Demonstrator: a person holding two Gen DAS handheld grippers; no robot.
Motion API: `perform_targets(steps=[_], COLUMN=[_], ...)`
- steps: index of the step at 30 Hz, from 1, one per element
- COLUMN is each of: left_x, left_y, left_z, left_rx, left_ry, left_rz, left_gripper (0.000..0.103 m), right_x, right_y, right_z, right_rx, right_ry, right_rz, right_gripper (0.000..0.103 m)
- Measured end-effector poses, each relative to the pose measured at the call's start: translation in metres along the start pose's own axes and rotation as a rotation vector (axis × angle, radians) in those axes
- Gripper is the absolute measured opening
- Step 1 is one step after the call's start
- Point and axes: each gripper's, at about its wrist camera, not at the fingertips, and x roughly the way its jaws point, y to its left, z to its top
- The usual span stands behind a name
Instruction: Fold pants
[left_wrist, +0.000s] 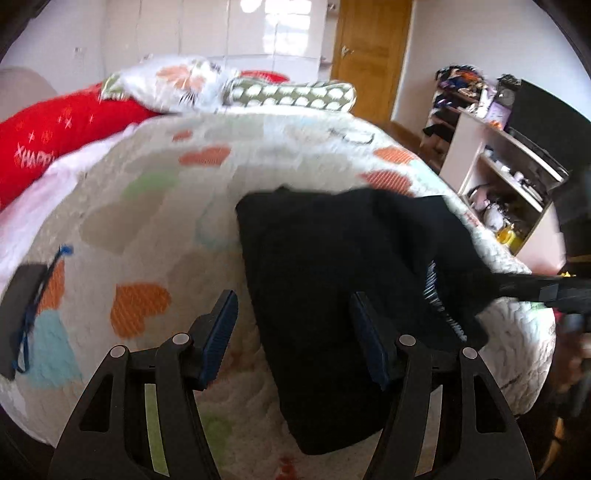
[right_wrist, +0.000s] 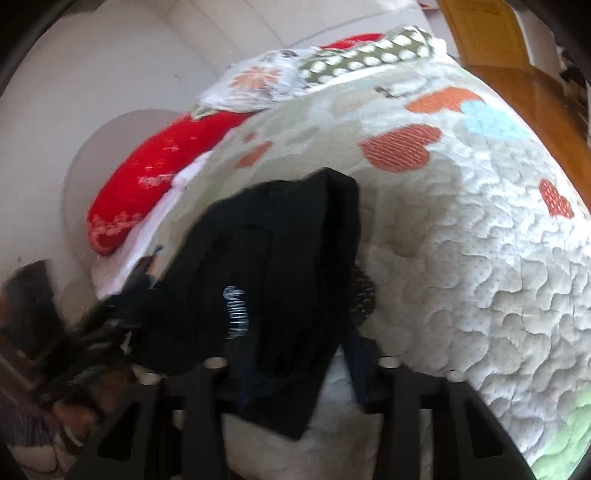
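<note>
You are looking down at the pants (left_wrist: 332, 280) lying on the quilt (left_wrist: 155, 206), toward its near right part. Your left gripper (left_wrist: 293, 325) is hovering over their near left edge, one finger standing over the quilt, the other over the cloth. Your right gripper (right_wrist: 295, 369) is reaching in at their right side. Pillows (left_wrist: 177, 81) are lying behind, at the far end, and shelves (left_wrist: 506, 177) are standing off to the right

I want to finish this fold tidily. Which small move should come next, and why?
Probably bring the left tool forward onto the near edge of the black pants and close. Its jaws stand open with nothing pressed between them, while the right tool grips fabric, lifting one corner off the quilt.
</note>
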Motion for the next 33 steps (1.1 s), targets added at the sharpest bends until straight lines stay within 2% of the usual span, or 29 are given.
perform_targets(steps=[1,2,3,4,5,6,8,10,11,16,21,23,26,30,33], left_x=[0.001,0.001,0.003,0.005,0.007,0.005,-0.001,-0.011,-0.015,-0.005,0.036,0.057,0.088,0.101,0.092], left_y=[0.003,0.005,0.005,0.005,0.003,0.001,-0.001,0.001,0.002,0.014,0.019,0.024,0.030,0.032,0.034], left_z=[-0.001,-0.001,-0.003,-0.003,-0.003,-0.003,-0.001,0.007,0.011,0.040,0.064,0.069,0.070,0.068,0.068], left_rx=[-0.016,-0.028,-0.032,-0.030,-0.026,-0.018,0.011,0.029,0.032,0.004,-0.020,-0.035,-0.044,-0.051,-0.072], left_ry=[-0.001,0.002,0.009,0.011,0.015,0.015,0.006,-0.026,-0.040,-0.062,0.000,0.045,0.140,0.134,0.125], left_rz=[-0.016,-0.028,-0.032,-0.034,-0.038,-0.030,-0.013,0.014,0.021,0.055,0.069,0.113,0.141,0.140,0.137], left_gripper=[0.063,0.064,0.067,0.069,0.070,0.070,0.070,0.070,0.070,0.070,0.070,0.070,0.070,0.070,0.070], right_x=[-0.008,-0.011,-0.009,-0.002,0.003,0.006,-0.002,-0.018,-0.023,-0.018,0.031,0.052,0.067,0.064,0.052], right_y=[0.006,0.008,0.009,0.003,-0.004,-0.009,-0.012,-0.009,-0.008,0.014,0.036,0.036,0.021,-0.002,0.005], right_z=[-0.001,-0.003,-0.004,-0.006,-0.007,-0.008,-0.005,0.002,0.005,0.029,0.053,0.058,0.054,0.053,0.053], right_rx=[-0.018,-0.035,-0.055,-0.066,-0.055,-0.030,0.007,-0.006,-0.011,-0.079,-0.124,-0.130,-0.136,-0.043,-0.064], right_ry=[-0.014,-0.016,-0.009,0.018,0.038,0.040,0.002,-0.063,-0.082,-0.120,-0.103,-0.076,-0.039,-0.052,-0.047], right_rz=[0.029,0.011,-0.037,-0.129,-0.169,-0.163,-0.169,-0.281,-0.305,-0.228,-0.112,-0.122,-0.215,-0.114,-0.120], right_gripper=[0.025,0.025,0.025,0.025,0.025,0.025,0.026,0.029,0.029,0.030,0.030,0.030,0.028,0.027,0.028])
